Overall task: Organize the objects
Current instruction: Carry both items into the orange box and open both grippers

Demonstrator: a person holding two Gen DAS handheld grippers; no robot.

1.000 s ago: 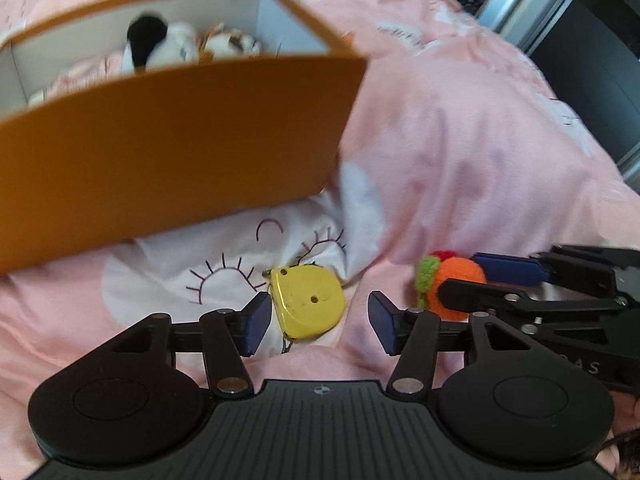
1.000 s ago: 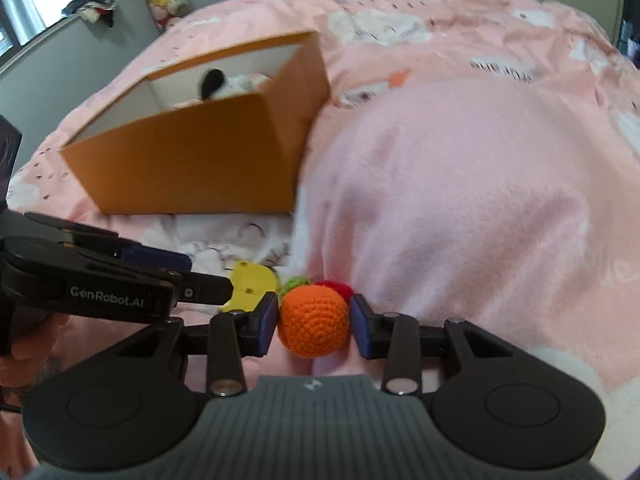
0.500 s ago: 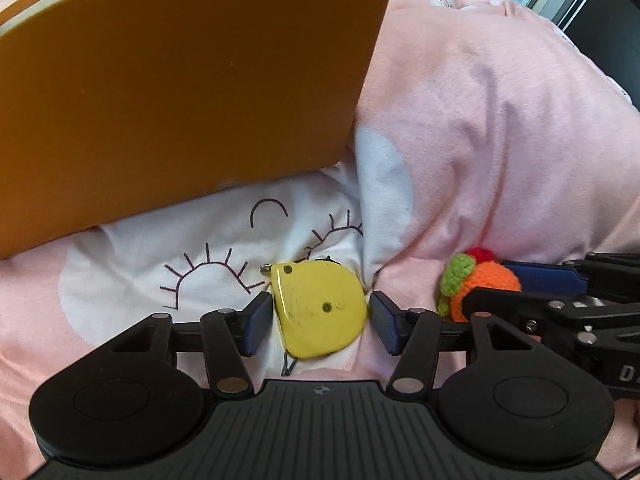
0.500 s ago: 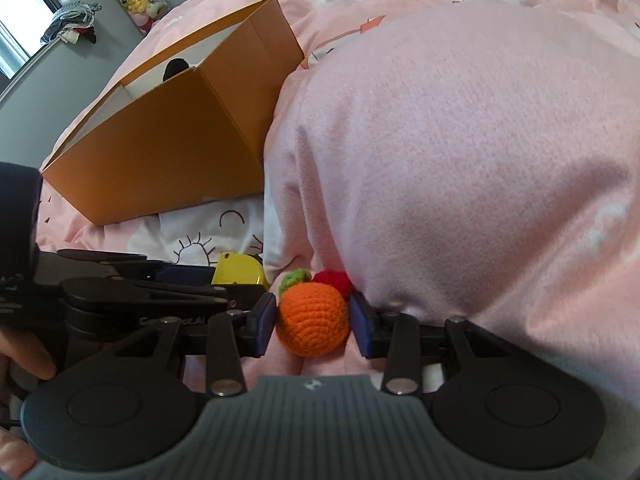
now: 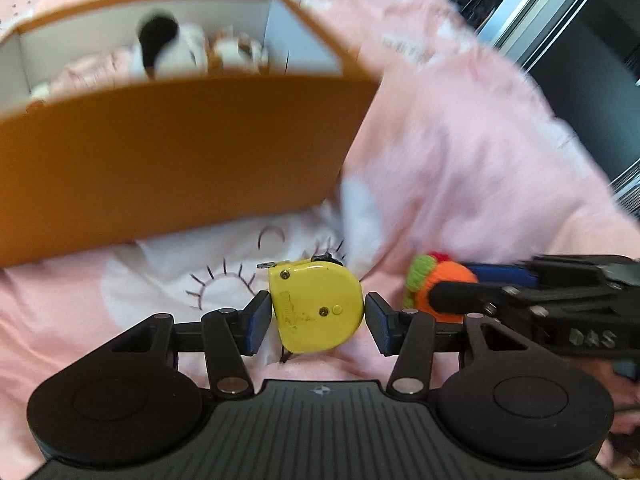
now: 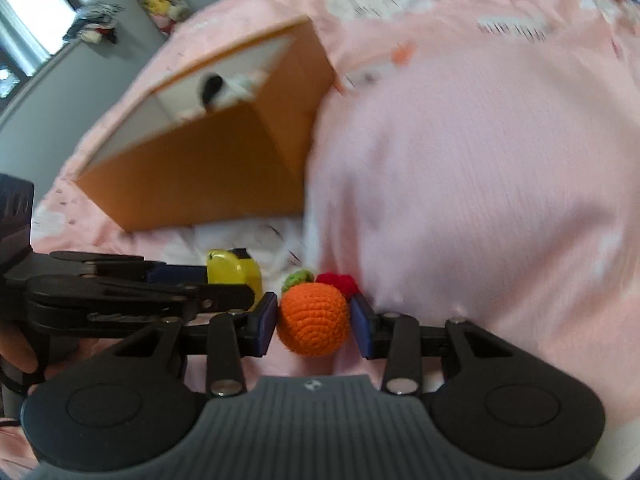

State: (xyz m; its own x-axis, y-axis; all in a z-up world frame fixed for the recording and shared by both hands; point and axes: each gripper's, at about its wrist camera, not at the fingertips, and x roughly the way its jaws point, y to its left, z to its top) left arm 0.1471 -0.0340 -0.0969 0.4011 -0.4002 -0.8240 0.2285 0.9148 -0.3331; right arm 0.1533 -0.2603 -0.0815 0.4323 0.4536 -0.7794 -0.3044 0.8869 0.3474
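The left gripper [image 5: 316, 317] is holding a yellow tape measure [image 5: 316, 306]: its jaws have just been closing, and in the left wrist view both blue pads are pressing on the flat yellow case, which is sitting between them at the 6 o'clock part of the frame. The right gripper [image 6: 314, 317] is clamping a crocheted orange fruit [image 6: 313, 319], with a green and red knitted tuft showing at the toy's 12 o'clock edge. The two grippers are working just beside each other, the right one's fruit lying at about 3 o'clock from the tape measure in the left view.

The orange box [image 5: 172, 152] is standing on the pink bedspread [image 5: 460, 152] at roughly 11 o'clock from both loads, near but apart from them. Inside its white interior some soft toys [image 5: 192, 50] are already lying, one black and white, though blur is keeping them from being told apart clearly. So part of the tidying appears done, on the reasonable guess that the box is the place for everything.

What is left, as far as can be judged: both held items are low, near the bedspread in front of the box's near wall, and neither is over the opening yet. Each is still needing to be carried over the rim and let go inside. No other loose object is showing on the visible bedding.
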